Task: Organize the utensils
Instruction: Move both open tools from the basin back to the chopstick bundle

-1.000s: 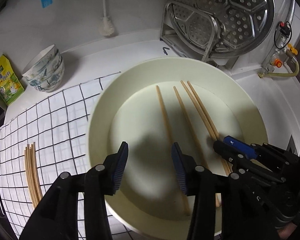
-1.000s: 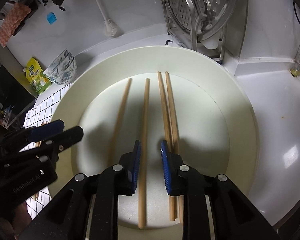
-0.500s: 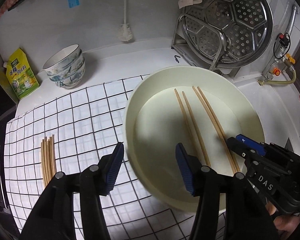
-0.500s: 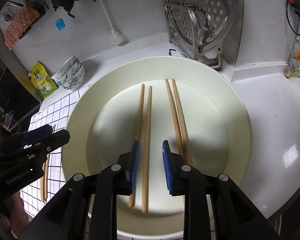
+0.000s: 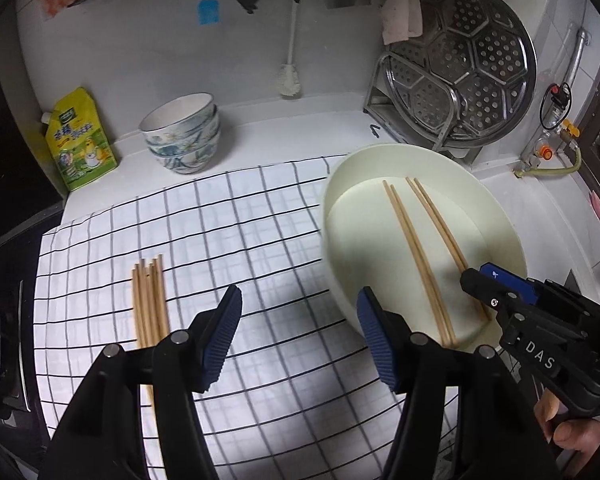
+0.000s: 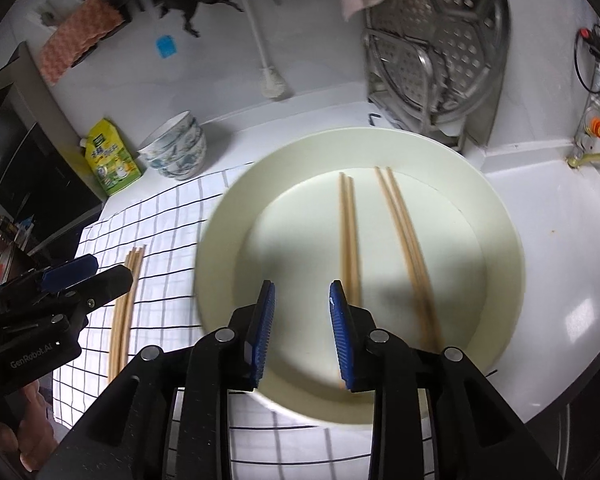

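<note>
Both tools pulled back from plate (image 6: 496, 248). Four loose chopsticks now gathered into two pairs (image 6: 350, 236) on plate. Right tool (image 6: 302, 332) spread, empty, over plate's near edge. Left tool (image 5: 300, 340) spread, empty, above checked cloth (image 5: 260, 216). Sorted bundle (image 5: 148, 300) lay left on cloth. Pairs judged ready for pickup.

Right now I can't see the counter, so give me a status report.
Left gripper open, empty, over checked cloth. Right gripper open, empty, over plate. Four chopsticks on plate, bundle on cloth. Nothing blocking.
</note>
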`<state>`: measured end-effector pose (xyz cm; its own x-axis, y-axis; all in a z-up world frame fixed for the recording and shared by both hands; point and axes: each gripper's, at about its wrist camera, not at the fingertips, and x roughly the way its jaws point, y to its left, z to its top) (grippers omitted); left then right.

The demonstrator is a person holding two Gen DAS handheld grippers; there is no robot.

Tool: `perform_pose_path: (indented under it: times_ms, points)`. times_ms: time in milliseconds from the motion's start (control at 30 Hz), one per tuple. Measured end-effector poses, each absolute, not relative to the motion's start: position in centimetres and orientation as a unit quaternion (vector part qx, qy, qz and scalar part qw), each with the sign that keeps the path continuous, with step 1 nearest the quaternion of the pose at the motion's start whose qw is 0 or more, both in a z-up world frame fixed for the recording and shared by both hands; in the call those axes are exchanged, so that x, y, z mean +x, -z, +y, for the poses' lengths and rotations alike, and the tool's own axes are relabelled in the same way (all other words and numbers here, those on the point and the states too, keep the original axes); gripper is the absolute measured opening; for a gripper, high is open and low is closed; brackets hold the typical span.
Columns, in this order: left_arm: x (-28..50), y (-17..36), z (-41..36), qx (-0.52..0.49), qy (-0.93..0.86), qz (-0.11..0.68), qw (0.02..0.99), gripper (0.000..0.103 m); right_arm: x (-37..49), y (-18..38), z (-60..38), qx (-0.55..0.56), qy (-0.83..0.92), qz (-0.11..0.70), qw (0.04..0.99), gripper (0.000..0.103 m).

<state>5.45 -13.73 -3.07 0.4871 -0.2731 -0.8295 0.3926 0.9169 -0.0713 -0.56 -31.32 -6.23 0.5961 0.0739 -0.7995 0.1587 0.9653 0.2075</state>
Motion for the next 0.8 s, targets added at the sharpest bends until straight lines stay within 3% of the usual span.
perform_pose_path:
  times_ms: [500, 800]
  points:
    - [6.1, 3.6, -1.9, 0.026, 0.153, 0.477, 0.865, 0.060, 0.9, 5.8, -21.3, 0.088, -0.007, 0.461, 0.883, 0.036]
    - [6.7, 4.6, 4.4, 0.005, 0.129, 0.481, 0.867, 0.065, 1.8, 7.1, -14.9, 0.078, -0.036, 0.479, 0.874, 0.042]
